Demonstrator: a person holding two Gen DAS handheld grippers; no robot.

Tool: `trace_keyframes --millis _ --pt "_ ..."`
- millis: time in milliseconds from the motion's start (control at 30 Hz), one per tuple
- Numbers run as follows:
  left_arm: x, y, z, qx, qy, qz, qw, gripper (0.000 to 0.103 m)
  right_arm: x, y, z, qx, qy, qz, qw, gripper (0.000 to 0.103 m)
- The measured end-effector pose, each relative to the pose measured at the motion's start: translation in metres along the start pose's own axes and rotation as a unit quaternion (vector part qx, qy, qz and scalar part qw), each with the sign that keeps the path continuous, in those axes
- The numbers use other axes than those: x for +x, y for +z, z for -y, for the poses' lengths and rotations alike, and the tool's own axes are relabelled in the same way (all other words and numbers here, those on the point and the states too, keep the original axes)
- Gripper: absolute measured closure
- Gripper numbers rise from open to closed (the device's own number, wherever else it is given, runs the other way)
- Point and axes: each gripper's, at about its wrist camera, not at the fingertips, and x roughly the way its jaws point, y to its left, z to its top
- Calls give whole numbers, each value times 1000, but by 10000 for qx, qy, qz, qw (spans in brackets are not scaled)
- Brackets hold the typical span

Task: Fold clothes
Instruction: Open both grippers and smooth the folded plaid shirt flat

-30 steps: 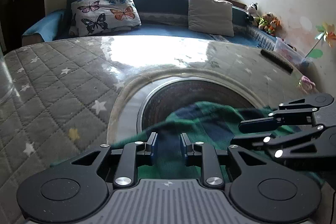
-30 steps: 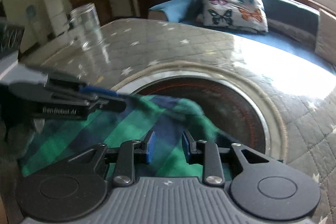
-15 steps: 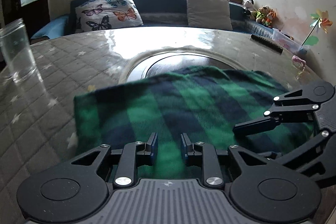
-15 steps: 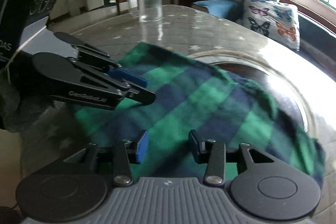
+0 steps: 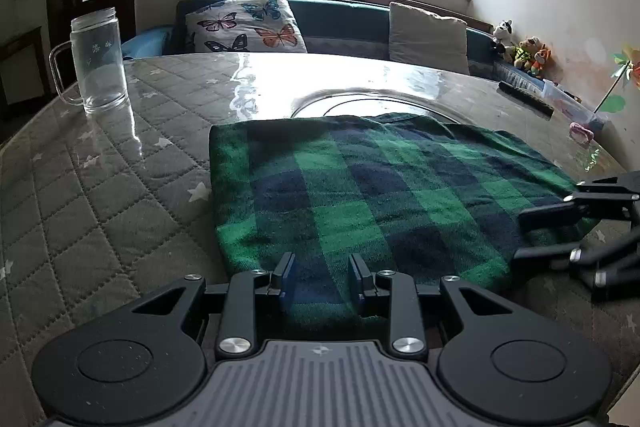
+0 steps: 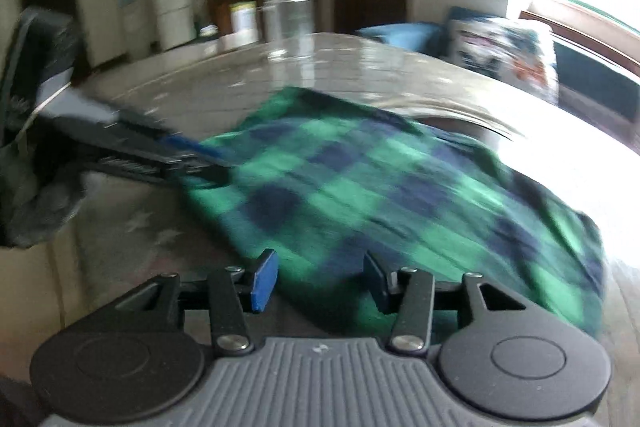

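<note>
A green and navy plaid cloth (image 5: 384, 187) lies folded flat on the round quilted table (image 5: 104, 195); it also shows in the right wrist view (image 6: 380, 187). My left gripper (image 5: 322, 281) is at the cloth's near edge, with the cloth between its blue pads; the jaws stand narrowly apart. My right gripper (image 6: 316, 277) is open over the cloth's near right edge, its jaws wide apart. It also shows at the right of the left wrist view (image 5: 560, 227). The left gripper appears in the right wrist view (image 6: 192, 159) at the cloth's left corner.
A clear glass mug (image 5: 98, 61) stands at the table's far left. A dark remote (image 5: 524, 97) and small items lie at the far right edge. A sofa with a butterfly cushion (image 5: 248, 23) is behind the table. A round inset ring (image 5: 360, 99) marks the table's middle.
Both grippers pulled back toward me and the cloth now lies spread flat on the table. The right gripper's jaws opened wider and let go of the cloth.
</note>
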Motion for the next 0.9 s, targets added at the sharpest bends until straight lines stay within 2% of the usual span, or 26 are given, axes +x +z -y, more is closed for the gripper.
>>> trace_keyframes --millis 200,300,367,500,567,700,900 --pt "1 -1 -2 -87 -29 6 10000 72 -24 -28 53 903 -672 24 9936 55" --pt "1 -2 -1 -97 -35 2 9999 72 -36 -37 72 1253 -715 98 9895 56" --pt "1 -2 -1 -117 -37 -2 9999 72 -43 -34 76 1245 -902 162 9880 55" --pt "1 -3 -2 -147 -43 4 9999 70 -43 -23 78 1189 -858 335 9886 54" --pt "1 -3 -3 -166 -52 0 9998 70 -33 -21 79 1181 -797 274 9894 50" --pt "-1 0 -5 -198 -82 -48 9998 70 -24 -26 87 1395 -919 118 9859 50" --pt "3 24 -7 -288 -106 81 9995 69 -22 -24 87 1440 -887 98 9856 47"
